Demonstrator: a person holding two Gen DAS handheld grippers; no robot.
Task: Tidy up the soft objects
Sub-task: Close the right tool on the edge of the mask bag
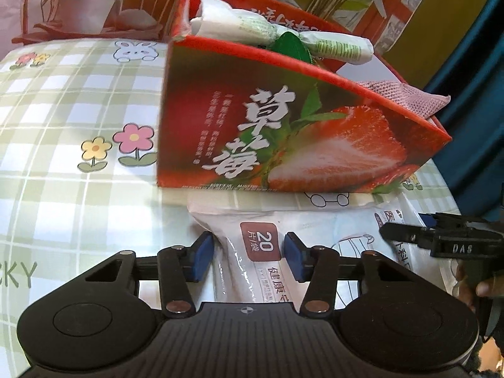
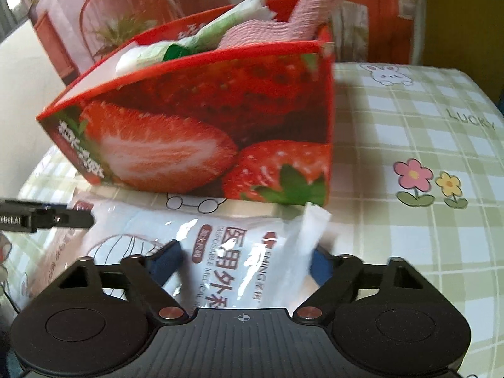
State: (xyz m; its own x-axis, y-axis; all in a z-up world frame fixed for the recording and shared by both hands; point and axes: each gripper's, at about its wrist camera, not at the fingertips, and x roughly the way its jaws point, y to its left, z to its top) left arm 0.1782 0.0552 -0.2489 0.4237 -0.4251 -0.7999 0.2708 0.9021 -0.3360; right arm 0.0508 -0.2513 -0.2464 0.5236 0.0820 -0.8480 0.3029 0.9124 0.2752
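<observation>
A white plastic pack of medical masks (image 1: 261,252) lies on the tablecloth in front of the red strawberry box (image 1: 283,119). My left gripper (image 1: 249,255) straddles one end of the pack, its blue pads close to both sides. My right gripper (image 2: 245,258) straddles the other end of the same pack (image 2: 239,245), jaws wide. The box (image 2: 220,132) holds a white-green wrapped bundle (image 1: 283,34) and a pink knitted cloth (image 1: 406,97); both show in the right view too: the bundle (image 2: 176,47) and the cloth (image 2: 277,25).
The table has a green checked cloth with flowers (image 1: 78,100) and a curved edge. A potted plant (image 1: 85,9) stands behind at left. The right gripper's tip (image 1: 441,239) shows in the left view; the left gripper's tip (image 2: 47,219) shows in the right view.
</observation>
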